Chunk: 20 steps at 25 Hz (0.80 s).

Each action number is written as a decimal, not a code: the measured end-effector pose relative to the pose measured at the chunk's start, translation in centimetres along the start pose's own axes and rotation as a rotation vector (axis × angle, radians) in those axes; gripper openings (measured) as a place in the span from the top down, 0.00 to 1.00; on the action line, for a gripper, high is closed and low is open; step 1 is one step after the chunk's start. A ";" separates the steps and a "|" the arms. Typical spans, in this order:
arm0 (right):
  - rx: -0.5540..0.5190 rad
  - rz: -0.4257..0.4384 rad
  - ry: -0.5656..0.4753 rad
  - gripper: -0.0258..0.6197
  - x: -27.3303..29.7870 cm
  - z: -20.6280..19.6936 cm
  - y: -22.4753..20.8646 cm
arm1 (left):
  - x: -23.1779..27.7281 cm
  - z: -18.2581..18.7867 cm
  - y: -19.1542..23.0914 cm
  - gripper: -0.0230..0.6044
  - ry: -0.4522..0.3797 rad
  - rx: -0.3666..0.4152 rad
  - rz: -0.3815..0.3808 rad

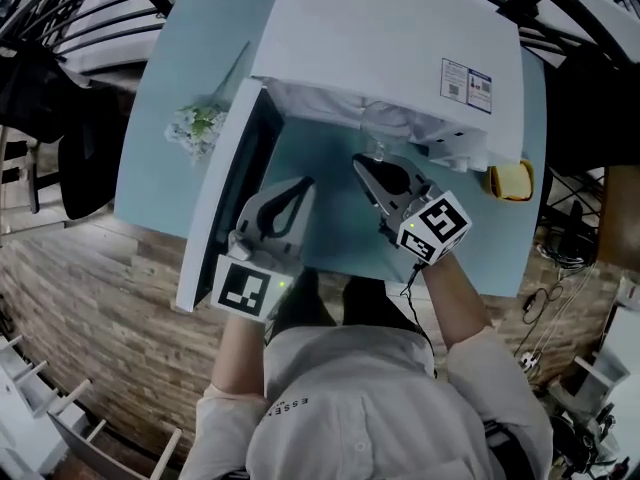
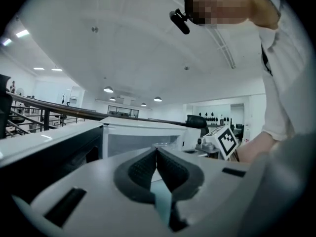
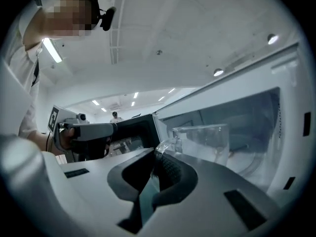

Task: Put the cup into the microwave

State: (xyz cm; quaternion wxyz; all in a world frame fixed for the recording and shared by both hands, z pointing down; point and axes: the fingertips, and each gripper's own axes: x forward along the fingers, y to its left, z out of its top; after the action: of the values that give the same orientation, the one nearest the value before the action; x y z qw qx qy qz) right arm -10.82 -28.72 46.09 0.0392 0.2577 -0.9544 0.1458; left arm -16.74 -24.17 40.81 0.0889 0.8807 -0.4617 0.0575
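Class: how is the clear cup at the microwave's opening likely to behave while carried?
The cup looks like clear glass: probably rigid, and breakable if knocked. The right claw pinches only its thin handle, so it may pivot or slip.

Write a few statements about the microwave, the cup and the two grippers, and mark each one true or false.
1. The microwave has its door open. True.
2. The right gripper is shut on the handle of a clear cup. True.
3. The left gripper holds a second cup. False: its jaws are together with nothing between them.
4. The microwave stands on a bare wooden table. False: the table is light blue; the wood is the floor below.
5. The cup is held right in front of the microwave's opening. True.
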 end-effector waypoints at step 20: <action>-0.037 0.015 0.016 0.93 7.0 -1.8 -6.6 | 3.9 -4.2 2.5 0.96 0.045 -0.042 0.029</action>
State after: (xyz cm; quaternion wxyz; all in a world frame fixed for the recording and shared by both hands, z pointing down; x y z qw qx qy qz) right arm -13.54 -36.99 50.52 0.0505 0.2486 -0.9585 0.1303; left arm -16.63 -27.82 45.87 0.1170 0.8703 -0.4735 0.0689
